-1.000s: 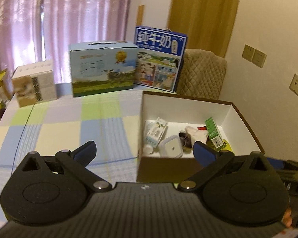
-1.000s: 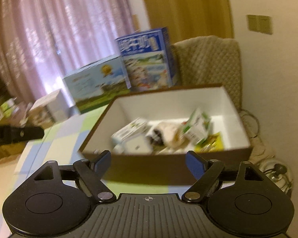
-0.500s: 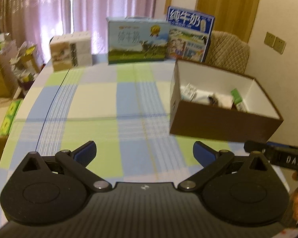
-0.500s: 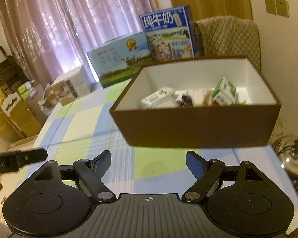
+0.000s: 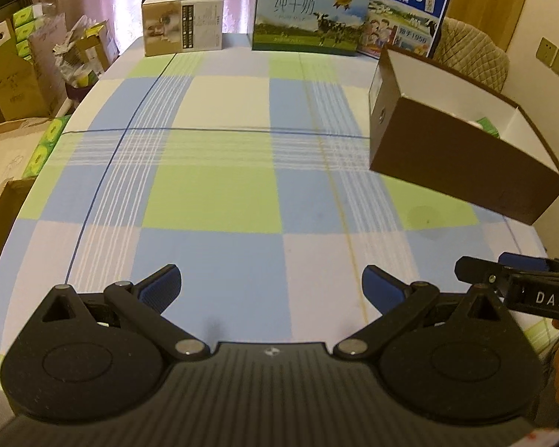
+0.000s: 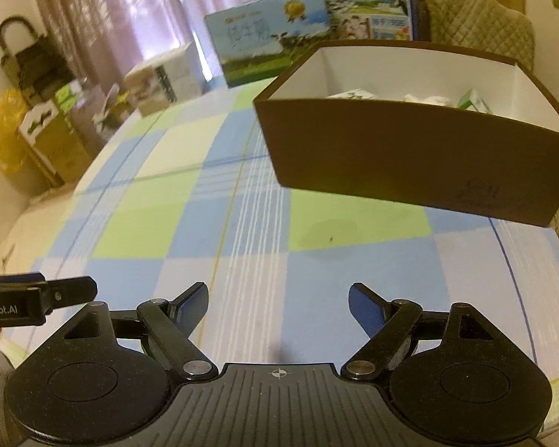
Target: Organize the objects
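Note:
A brown box with a white inside (image 5: 462, 152) (image 6: 410, 160) stands on the right part of the checked tablecloth (image 5: 212, 193) (image 6: 190, 223). Small packages, one of them green and white (image 6: 473, 102), show just above its near wall. My left gripper (image 5: 271, 285) is open and holds nothing, low over the near edge of the table. Beside it my right gripper (image 6: 278, 298) is open too, with nothing between its fingers, well short of the box. Each gripper's tip appears at the edge of the other's view.
Two milk cartons (image 5: 309, 18) (image 5: 406, 11) and a small white box (image 5: 184, 22) line the far edge of the table. Cardboard boxes and clutter (image 5: 22, 63) stand on the floor at the left. A quilted chair back (image 6: 477, 26) rises behind the brown box.
Both grippers have pulled back from the brown box toward the near edge of the table. The box now looks smaller and farther off. Both stay open.

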{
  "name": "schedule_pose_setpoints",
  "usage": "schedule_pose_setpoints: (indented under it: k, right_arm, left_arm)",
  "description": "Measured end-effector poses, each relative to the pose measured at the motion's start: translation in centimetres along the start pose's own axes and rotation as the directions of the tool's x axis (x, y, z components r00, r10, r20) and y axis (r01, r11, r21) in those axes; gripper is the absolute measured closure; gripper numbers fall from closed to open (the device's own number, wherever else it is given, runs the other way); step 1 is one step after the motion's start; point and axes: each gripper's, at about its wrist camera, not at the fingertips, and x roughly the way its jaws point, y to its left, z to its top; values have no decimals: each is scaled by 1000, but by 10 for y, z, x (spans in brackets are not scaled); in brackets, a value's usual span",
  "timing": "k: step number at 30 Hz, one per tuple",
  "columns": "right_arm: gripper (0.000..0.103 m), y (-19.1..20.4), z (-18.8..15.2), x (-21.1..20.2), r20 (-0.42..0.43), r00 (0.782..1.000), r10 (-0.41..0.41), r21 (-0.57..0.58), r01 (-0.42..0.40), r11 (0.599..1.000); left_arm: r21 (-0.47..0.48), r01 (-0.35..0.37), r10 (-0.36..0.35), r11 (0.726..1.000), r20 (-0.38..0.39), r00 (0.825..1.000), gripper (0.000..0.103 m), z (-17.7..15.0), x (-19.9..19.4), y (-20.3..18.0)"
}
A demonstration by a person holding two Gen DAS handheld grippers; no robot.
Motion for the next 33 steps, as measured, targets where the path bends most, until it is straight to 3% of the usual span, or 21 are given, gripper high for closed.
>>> schedule_pose_setpoints:
  k: [21, 33]
  right_arm:
    - [23, 21, -18, 19, -58, 998, 19, -116, -26, 993]
    - [23, 21, -17, 24, -70, 997, 24, -114, -32, 993]
  left_arm:
    - [-11, -29, 28, 1000, -46, 999, 1, -25, 13, 14]
    - [-3, -27, 27, 1000, -58, 998, 1, -26, 18, 13]
